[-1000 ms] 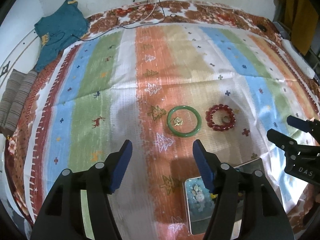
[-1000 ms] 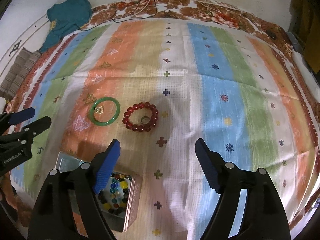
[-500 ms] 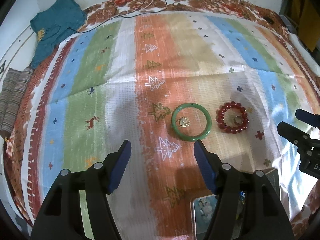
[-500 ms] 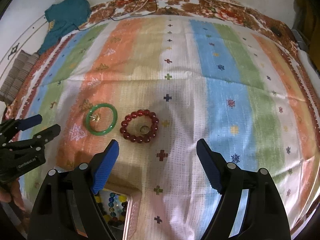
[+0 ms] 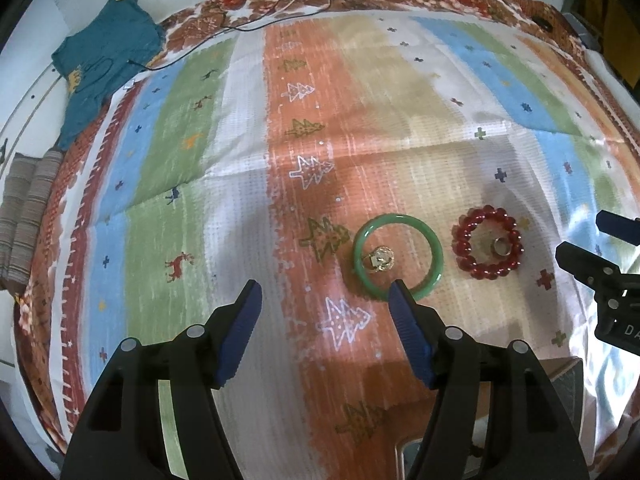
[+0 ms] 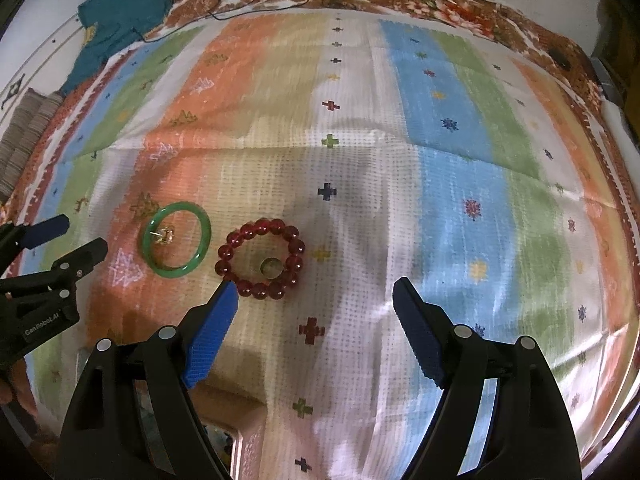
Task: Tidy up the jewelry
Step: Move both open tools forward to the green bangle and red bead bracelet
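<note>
Broadly, a striped cloth (image 5: 224, 208) in orange, green, blue and white bands, printed with small trees, deer and crosses, is spread over a bed with a brown floral cover (image 6: 460, 4) showing at its far edge. A teal garment (image 5: 104, 64) is seen crumpled at the far left corner, and a folded striped fabric (image 5: 24, 216) is stacked beside the bed on the left. Thin cables (image 5: 280, 4) are trailed across the far border.

The left gripper (image 5: 325, 292) is held above the cloth with its blue-padded jaws set fairly wide and nothing between them; its right pad is seen overlapping the near rim of the green bangle in that view, though contact cannot be told. The right gripper (image 6: 314, 290) is likewise held wide and empty, with its left pad just beside the near edge of the red bracelet. A metal tin (image 6: 228, 444) is partly seen at the bottom edge, mostly hidden behind the gripper bodies.

A green bangle (image 5: 434, 240) is laid flat on the orange stripe, and a red bead bracelet (image 6: 296, 248) is laid just beside it to the right, apart from it. A small gold ornament (image 5: 380, 259) is enclosed by the bangle, and a small ring (image 6: 270, 267) is enclosed by the bracelet.
</note>
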